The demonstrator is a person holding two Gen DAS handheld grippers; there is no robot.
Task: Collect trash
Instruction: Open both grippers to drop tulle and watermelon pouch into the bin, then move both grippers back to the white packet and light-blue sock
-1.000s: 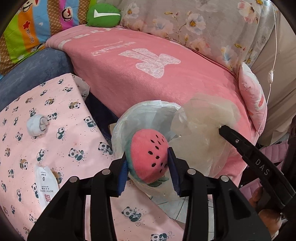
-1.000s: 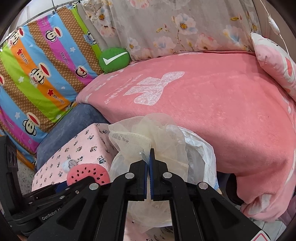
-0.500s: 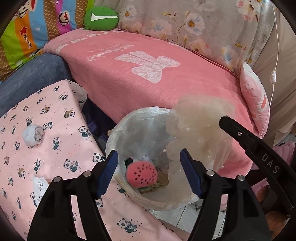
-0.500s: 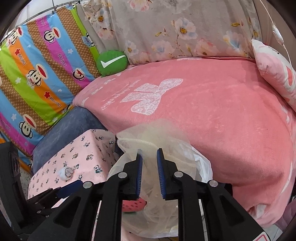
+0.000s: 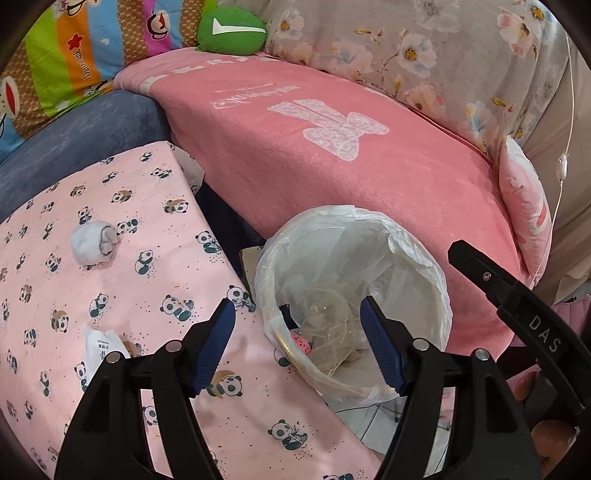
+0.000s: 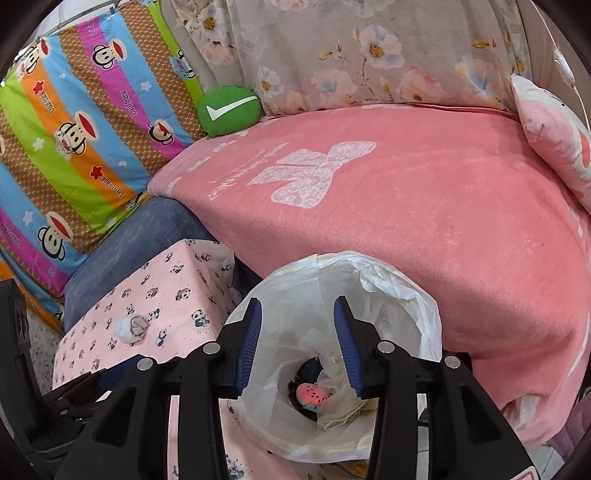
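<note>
A bin lined with a white plastic bag [image 5: 417, 258] [image 6: 406, 295] stands between the panda-print table and the pink bed. Inside lie a pink watermelon toy [image 5: 301, 343] [image 6: 314, 395] and a crumpled sheer mesh piece [image 5: 325, 317] [image 6: 340, 410]. My left gripper [image 5: 297, 325] is open and empty above the bin's near rim. My right gripper [image 6: 297, 332] is open and empty above the bin mouth. A crumpled white tissue ball [image 5: 94, 242] [image 6: 132, 328] and a white printed packet [image 5: 98, 349] lie on the table.
The panda-print table [image 5: 110, 295] fills the left. A pink blanket-covered bed [image 5: 332, 147] runs behind the bin, with a green cushion [image 5: 231, 31] and a pink pillow [image 5: 526, 206]. The right gripper's black body [image 5: 517, 310] crosses the right side.
My left gripper opened and dropped the watermelon toy into the bin. My right gripper opened and let the mesh piece fall in. Both grippers drew back slightly.
</note>
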